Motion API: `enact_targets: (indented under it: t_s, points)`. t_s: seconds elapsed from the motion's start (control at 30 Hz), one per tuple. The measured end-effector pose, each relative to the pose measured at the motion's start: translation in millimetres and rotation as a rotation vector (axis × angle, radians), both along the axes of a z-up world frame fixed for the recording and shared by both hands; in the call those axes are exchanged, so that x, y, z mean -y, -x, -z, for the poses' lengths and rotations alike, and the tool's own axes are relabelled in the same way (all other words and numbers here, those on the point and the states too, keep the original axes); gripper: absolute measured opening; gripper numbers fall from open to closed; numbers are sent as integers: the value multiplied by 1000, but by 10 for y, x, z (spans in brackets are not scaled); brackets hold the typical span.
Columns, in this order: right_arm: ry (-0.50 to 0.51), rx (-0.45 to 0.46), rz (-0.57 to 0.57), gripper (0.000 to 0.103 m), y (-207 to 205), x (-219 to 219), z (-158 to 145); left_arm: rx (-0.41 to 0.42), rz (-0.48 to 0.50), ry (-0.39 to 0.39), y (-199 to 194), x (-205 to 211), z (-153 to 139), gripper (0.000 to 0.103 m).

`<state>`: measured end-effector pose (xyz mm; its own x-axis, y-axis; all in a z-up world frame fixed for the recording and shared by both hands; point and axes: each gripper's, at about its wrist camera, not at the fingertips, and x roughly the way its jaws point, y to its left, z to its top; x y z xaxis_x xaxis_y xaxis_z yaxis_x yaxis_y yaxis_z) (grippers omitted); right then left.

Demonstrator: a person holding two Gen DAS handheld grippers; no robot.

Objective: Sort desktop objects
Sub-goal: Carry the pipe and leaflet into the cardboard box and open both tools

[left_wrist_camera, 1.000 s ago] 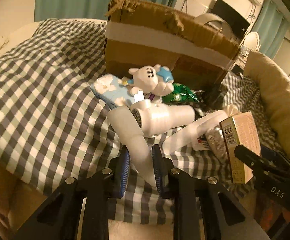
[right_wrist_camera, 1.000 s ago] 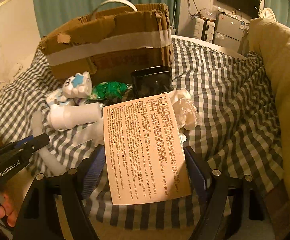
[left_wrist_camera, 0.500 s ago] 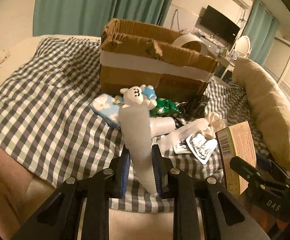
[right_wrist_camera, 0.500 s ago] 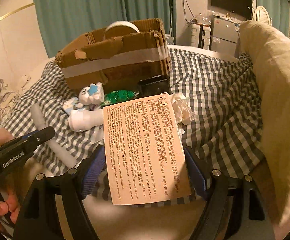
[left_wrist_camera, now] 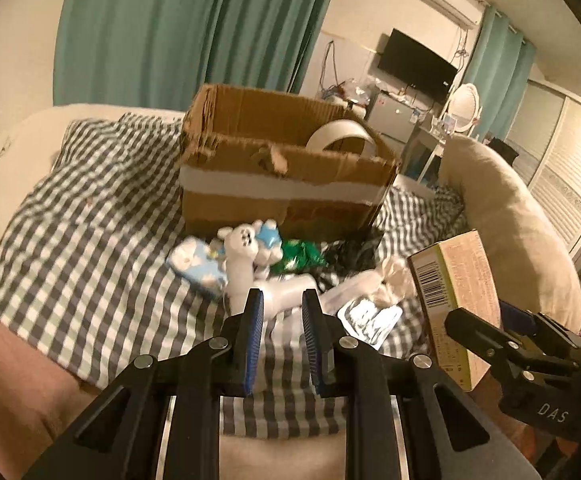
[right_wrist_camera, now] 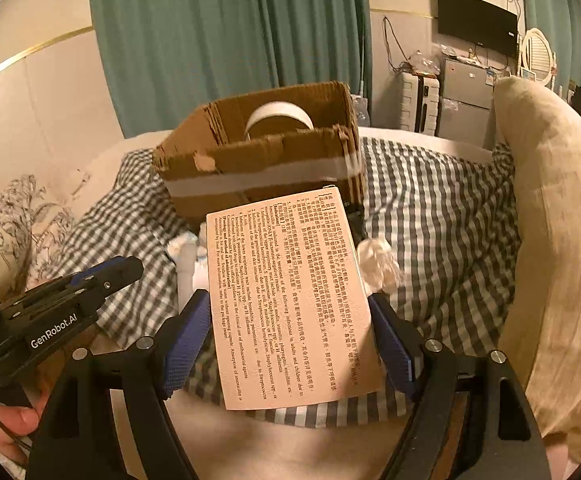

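Note:
My left gripper [left_wrist_camera: 282, 314] is shut on a white handheld device [left_wrist_camera: 286, 294] and holds it above the checked bedcover [left_wrist_camera: 90, 248]; blur hides its exact shape. In the right wrist view the left gripper [right_wrist_camera: 124, 270] shows at the left edge. My right gripper [right_wrist_camera: 288, 304] is shut on a flat pinkish medicine box [right_wrist_camera: 290, 300] printed with small text, gripped by its two sides. From the left wrist view that medicine box [left_wrist_camera: 450, 280] stands at the right in the right gripper [left_wrist_camera: 474, 330]. An open cardboard box [left_wrist_camera: 282, 200] with a tape roll [left_wrist_camera: 342, 136] inside stands beyond both.
In front of the cardboard box [right_wrist_camera: 258, 176] lie a white bear toy [left_wrist_camera: 246, 240], a blue tissue pack [left_wrist_camera: 198, 266], a green wrapper [left_wrist_camera: 298, 252], a white crumpled cloth [left_wrist_camera: 394, 276] and a printed sachet [left_wrist_camera: 370, 316]. A beige pillow [right_wrist_camera: 550, 220] borders the right side.
Both grippers have risen with their loads. The white device has come up off the bedcover, and the inside of the cardboard box with the tape roll now shows.

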<state>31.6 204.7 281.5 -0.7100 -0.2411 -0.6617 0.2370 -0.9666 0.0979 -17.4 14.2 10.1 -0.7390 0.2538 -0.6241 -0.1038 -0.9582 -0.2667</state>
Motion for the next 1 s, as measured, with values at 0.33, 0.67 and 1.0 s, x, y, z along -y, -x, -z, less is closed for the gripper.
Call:
enact_targets:
  t_s: [0.33,0.67,1.0]
  points:
    - [18,-47,-25,78,177,34,-206,-31,1,-16,188,97,-257,20]
    - [-10,28,-52,78,241,155,213,225,-59,29,378,32,800,78]
    - [17,100,-23,78,407,57,495,268,-41,149,630,-138,1149,32]
